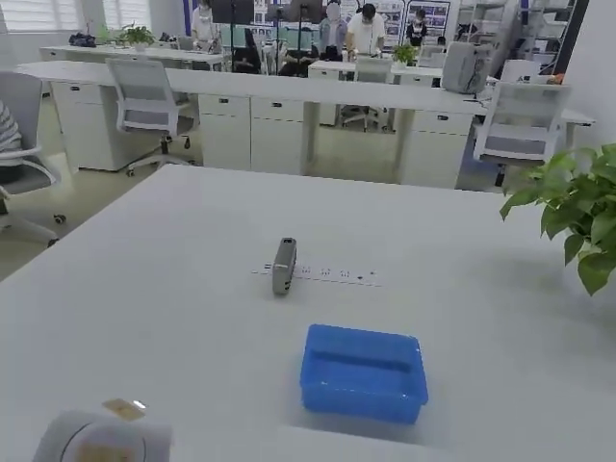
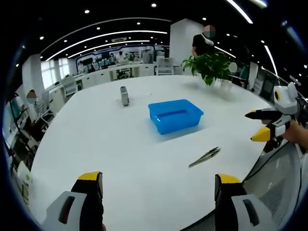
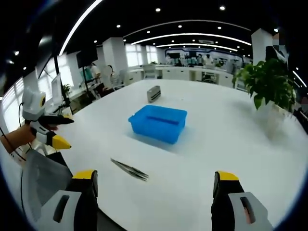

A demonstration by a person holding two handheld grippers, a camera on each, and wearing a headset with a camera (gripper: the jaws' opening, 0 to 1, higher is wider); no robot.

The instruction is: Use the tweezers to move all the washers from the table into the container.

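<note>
The tweezers point(image 2: 204, 157) lie flat on the white surface point(image 2: 110, 144) near its front edge, on the near side of the blue container point(image 2: 174, 115) and apart from it. From the left gripper point(image 2: 158, 177) they sit ahead and off to its right. From the right gripper point(image 3: 156, 175) they sit ahead and off to its left, so they lie between the two. Their long axis slants across both lines of approach. Both pairs of fingers point(image 2: 90, 179) stand wide apart, holding nothing. I cannot tell which gripper is nearer; I judge either would have to swing inward to reach them.
</note>
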